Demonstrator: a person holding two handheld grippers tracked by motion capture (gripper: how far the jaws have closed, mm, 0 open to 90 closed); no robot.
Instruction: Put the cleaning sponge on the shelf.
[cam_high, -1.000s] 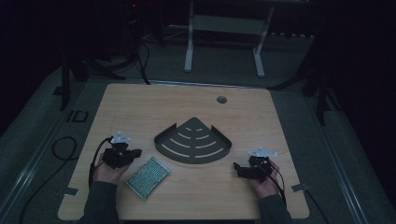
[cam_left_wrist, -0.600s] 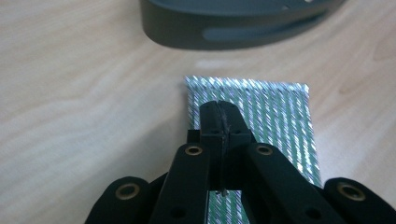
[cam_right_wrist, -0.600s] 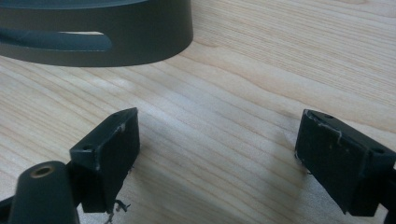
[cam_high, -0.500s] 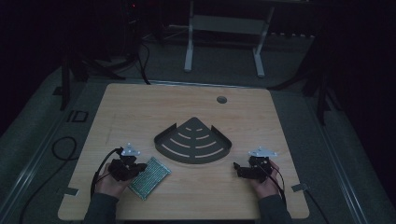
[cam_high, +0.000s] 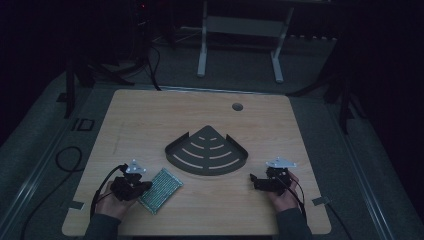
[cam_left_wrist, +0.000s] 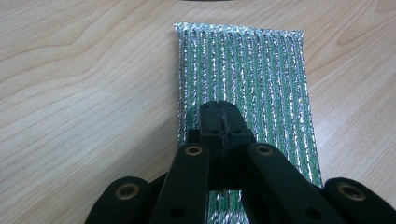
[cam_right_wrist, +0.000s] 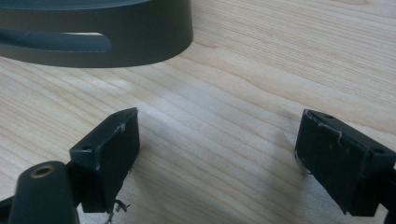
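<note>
Left gripper view: the left tongs, pressed together, sit over the near end of the pouch, whose long axis runs straight ahead on the counter. The right tongs, spread and empty, lie well apart.

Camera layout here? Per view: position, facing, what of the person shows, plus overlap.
High view: fixed above the person's side, looking forward and down on the table; forearms, both hands and grippers show.
Left gripper view: rides the left gripper, fingers shut above the green-silver pouch.
Right gripper view: rides the right gripper, fingers open over bare wood, facing the dark corner tray.
Shared: pouch and tray also show from high.
</note>
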